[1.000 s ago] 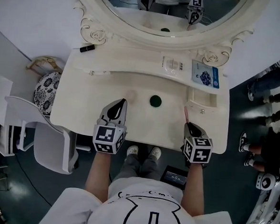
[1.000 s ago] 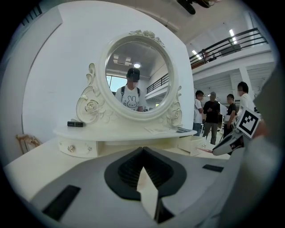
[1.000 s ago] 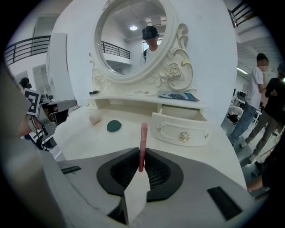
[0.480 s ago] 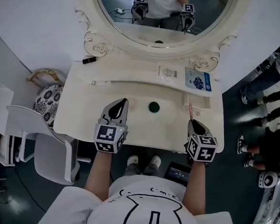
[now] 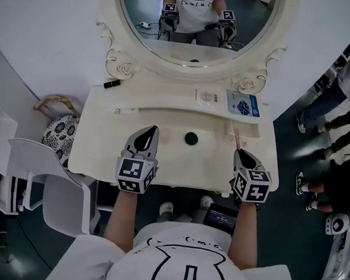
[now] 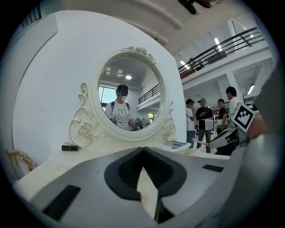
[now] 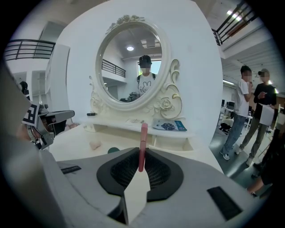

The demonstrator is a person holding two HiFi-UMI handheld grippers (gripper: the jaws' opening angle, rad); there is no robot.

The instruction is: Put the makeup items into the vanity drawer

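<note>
My right gripper [image 5: 238, 151] hovers over the right end of the cream vanity top [image 5: 114, 150], shut on a slim pink makeup stick [image 7: 143, 138] that points up and forward out of its jaws [image 5: 236, 140]. My left gripper [image 5: 153, 129] is over the middle left of the top, its jaws closed together with nothing between them [image 6: 143, 148]. A dark green round item [image 5: 190, 137] and a pale puff [image 7: 94, 145] lie on the top between the grippers. A black lipstick [image 5: 111, 84] rests on the raised shelf at the left. A small drawer [image 5: 248, 129] at the right stands pulled out.
An oval mirror [image 5: 195, 24] rises behind the shelf. On the shelf lie a white packet [image 5: 208, 97] and a blue packet [image 5: 243, 103]. A white chair [image 5: 58, 188] and a patterned stool [image 5: 59, 128] stand left of the vanity. People stand at the right [image 7: 242, 111].
Both grippers have risen a little above the vanity top, the pink stick still in the right one. The head view now takes in more of the mirror.
</note>
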